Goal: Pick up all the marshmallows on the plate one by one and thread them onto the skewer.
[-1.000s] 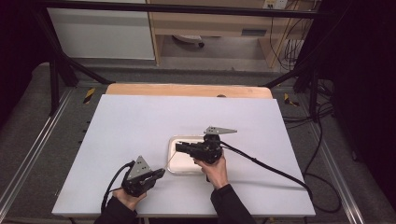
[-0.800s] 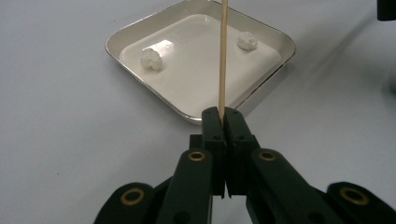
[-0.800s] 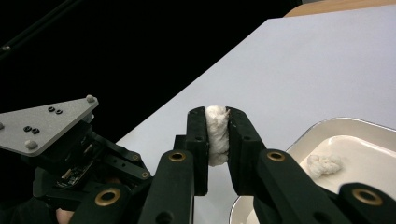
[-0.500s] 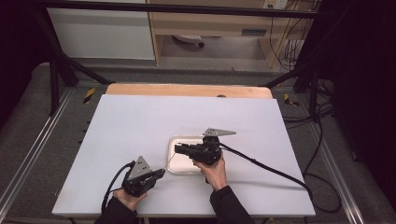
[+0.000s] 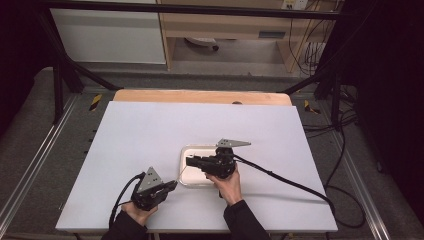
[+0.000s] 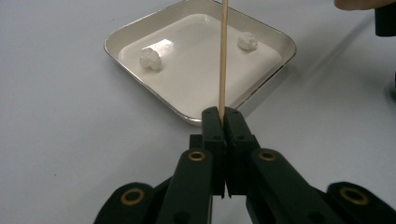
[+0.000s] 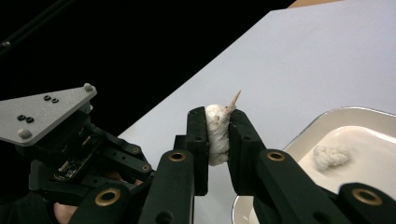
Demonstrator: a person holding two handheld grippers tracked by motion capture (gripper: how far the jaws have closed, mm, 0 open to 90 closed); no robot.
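My left gripper [image 6: 223, 114] is shut on the lower end of a thin wooden skewer [image 6: 223, 56], which rises straight up from its jaws. My right gripper [image 7: 217, 116] is shut on a white fluffy lump [image 7: 216, 133], and the skewer's pointed tip [image 7: 232, 101] pokes out of the top of the lump. In the high view the left gripper [image 5: 172, 185] sits at the front of the table, and the right gripper [image 5: 190, 160] hangs over the tray's left side. The shallow metal tray [image 6: 140, 28] holds two more white lumps [image 6: 151, 58] [image 6: 247, 41].
The tray [image 5: 186, 150] lies on a white table top [image 5: 150, 130] with bare room on all sides. A wooden strip [image 5: 200, 96] runs along the far edge. A black cable [image 5: 290, 182] trails right from the right gripper.
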